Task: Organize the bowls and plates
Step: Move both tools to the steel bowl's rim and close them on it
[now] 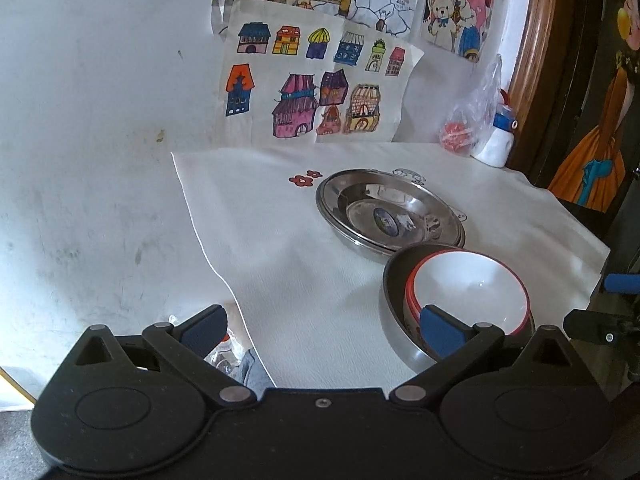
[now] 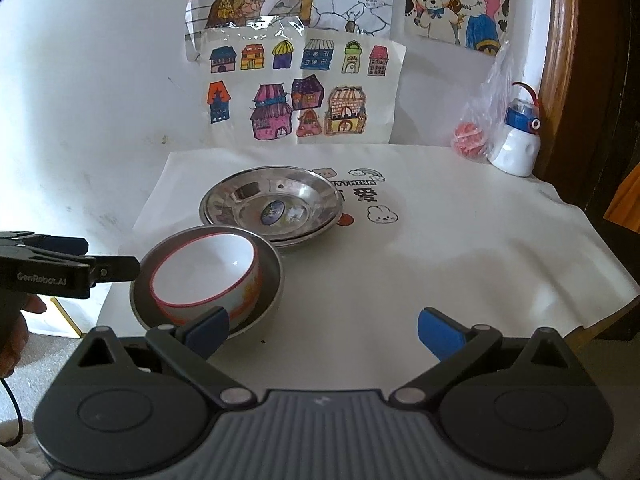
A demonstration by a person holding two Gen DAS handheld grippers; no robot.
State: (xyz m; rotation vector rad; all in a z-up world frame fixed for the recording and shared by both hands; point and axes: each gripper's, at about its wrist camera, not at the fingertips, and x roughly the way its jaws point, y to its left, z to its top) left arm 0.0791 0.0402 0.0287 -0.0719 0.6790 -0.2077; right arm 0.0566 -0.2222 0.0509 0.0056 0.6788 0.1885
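Observation:
Stacked steel plates (image 1: 390, 212) (image 2: 272, 204) lie on the white cloth near the wall. In front of them a white bowl with a red rim (image 1: 470, 292) (image 2: 206, 276) sits nested in a steel bowl (image 1: 394, 320) (image 2: 270, 280). My left gripper (image 1: 322, 330) is open with nothing between its fingers; its right fingertip overlaps the bowls' near rim in the left wrist view. It also shows at the left edge of the right wrist view as a black left gripper body (image 2: 60, 268). My right gripper (image 2: 324, 330) is open and empty to the right of the bowls.
The white cloth (image 1: 280, 264) (image 2: 460, 264) covers a small table against a white wall with children's drawings (image 1: 312, 84) (image 2: 300, 88). A plastic bag with a red item (image 2: 474, 128) and a white-and-blue bottle (image 2: 518, 140) stand at the back right. A wooden frame (image 2: 560, 60) rises at the right.

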